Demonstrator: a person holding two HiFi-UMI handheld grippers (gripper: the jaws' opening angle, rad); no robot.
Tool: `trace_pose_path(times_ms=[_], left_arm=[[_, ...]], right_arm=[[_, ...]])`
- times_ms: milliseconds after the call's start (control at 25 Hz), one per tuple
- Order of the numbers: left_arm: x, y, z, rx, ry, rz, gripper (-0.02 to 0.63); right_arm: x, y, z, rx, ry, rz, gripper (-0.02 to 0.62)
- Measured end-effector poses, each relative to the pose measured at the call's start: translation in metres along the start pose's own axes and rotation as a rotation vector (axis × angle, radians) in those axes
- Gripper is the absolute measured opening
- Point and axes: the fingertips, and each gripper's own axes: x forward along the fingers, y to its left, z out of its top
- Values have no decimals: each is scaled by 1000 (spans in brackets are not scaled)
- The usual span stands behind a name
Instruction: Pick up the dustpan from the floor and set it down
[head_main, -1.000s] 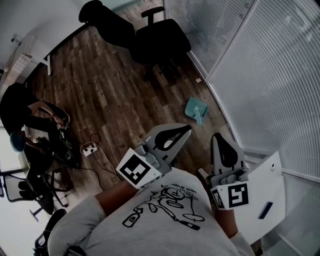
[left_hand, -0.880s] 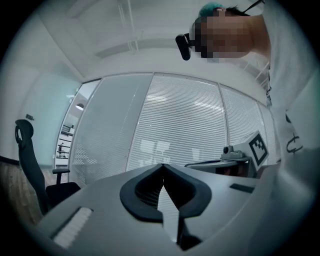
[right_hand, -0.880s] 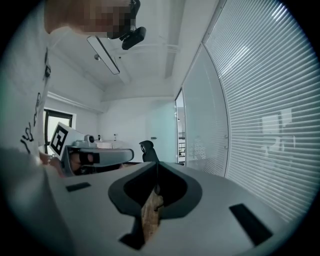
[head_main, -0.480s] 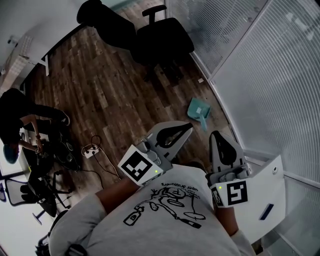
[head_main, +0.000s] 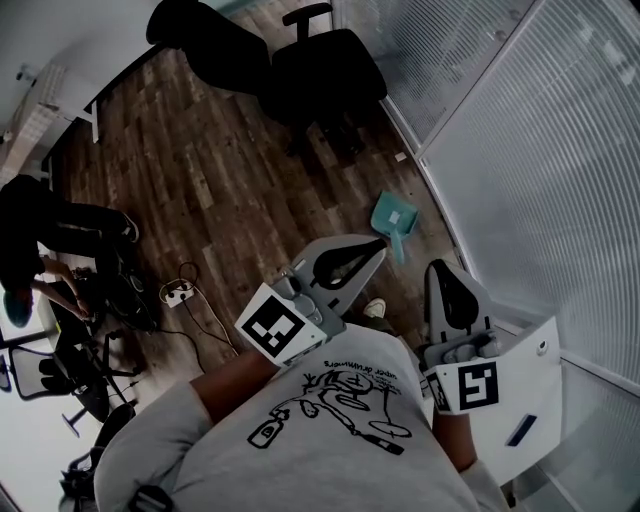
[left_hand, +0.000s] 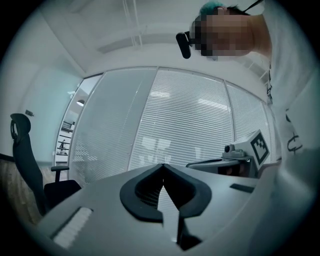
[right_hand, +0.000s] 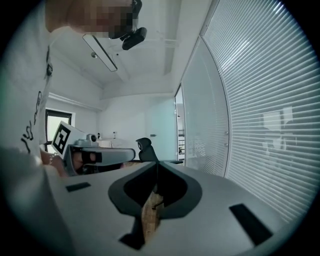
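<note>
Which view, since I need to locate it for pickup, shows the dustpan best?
The head view. There the teal dustpan lies in full sight on the wood floor, close to the blinds. Neither gripper view shows it at all: both look across the room, above the floor where it lies.

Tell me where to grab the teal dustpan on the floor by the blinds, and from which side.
Take the dustpan by its narrow handle, which sticks out from the wide pan toward the person. Coming from that near side with the right gripper looks easiest; its jaws are shut and must open first.
</note>
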Motion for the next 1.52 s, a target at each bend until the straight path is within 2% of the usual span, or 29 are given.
trace_pose_path(times_ms=[360,640,880,1240,1520], left_arm=[[19,-10,-11,17,29,12,2],[23,-12,-22,1,52,23,2],[25,-8,-42,7,77,19,2],[30,4,-74,0,119,16,2],[34,16,-110,-18,162,27,2]], right_arm=[[-9,-23,-3,8,1,9,9],[-8,-22,-20,22,40,39,9],[-2,-20,-47,6,87,60,9],[12,-29,-92,59,158,59,11],[25,-35,-143,94,234,70,55]])
